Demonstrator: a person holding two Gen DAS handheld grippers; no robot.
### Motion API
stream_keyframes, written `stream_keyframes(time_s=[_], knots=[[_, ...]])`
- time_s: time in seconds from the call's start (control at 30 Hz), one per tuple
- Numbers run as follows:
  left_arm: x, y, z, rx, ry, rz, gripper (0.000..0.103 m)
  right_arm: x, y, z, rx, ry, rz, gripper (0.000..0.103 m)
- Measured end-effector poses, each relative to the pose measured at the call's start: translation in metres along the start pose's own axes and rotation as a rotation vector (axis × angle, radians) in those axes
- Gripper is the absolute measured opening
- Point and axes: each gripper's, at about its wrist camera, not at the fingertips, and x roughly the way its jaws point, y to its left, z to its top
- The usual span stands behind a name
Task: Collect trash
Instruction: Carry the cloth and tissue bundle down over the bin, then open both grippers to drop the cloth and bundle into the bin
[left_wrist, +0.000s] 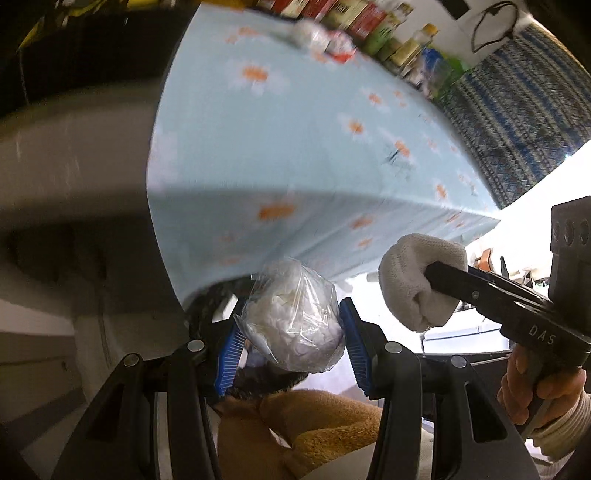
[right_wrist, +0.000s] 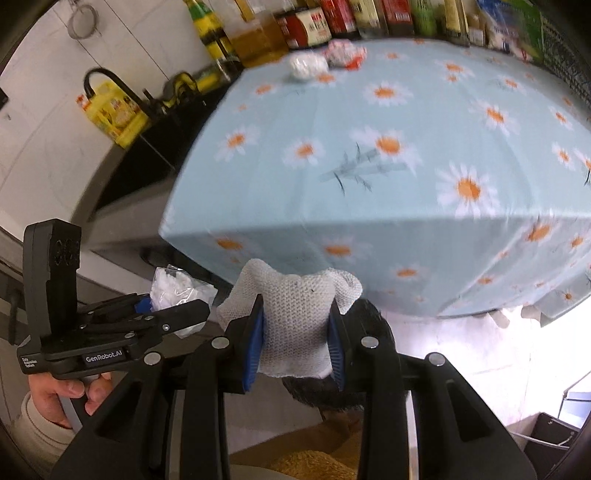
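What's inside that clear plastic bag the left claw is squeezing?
The clear plastic bag, clamped in the left gripper, holds crumpled white stuff, seemingly tissue paper. Whether anything lies deeper in the wad cannot be seen; the white crumple covers it.

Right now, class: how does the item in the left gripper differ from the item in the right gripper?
The clear plastic bag of white paper is glossy and see-through; the white knitted glove is matte, opaque fabric. The bag bulges round between the left gripper pads; the glove is limp and folded in the right gripper. Both are whitish, clamped, and held off the tablecloth's front edge.
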Motion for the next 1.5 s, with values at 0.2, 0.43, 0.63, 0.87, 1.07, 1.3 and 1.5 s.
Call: stream_keyframes(time_s=[0.2,0.43,0.63,0.87,1.07,1.3,1.5], knots=[[0.043,0.01,-0.022,-0.063,0.078,-0.004,0.048,0.032,-0.022,-0.023,0.03,0.086,-0.006,0.032],[0.089,0.021,-0.046,-0.12,0.152,0.024,0.048,0.077,-0.052,-0.049,0.063,0.172,-0.007,0.032],[0.133,0.032,-0.068,-0.163,0.22,0.038,0.048,0.122,-0.084,-0.065,0.155,0.222,-0.002,0.033],[0.171,0.048,-0.08,-0.203,0.251,0.061,0.048,0.171,-0.101,-0.071,0.21,0.261,0.017,0.033],[0.193,0.06,-0.089,-0.25,0.263,0.069,0.048,0.196,-0.108,-0.076,0.241,0.282,0.034,0.033],[0.201,0.06,-0.09,-0.265,0.263,0.07,0.048,0.204,-0.119,-0.078,0.266,0.288,0.062,0.034],[0.2,0.059,-0.088,-0.276,0.253,0.107,0.074,0.205,-0.118,-0.074,0.256,0.281,0.078,0.045]])
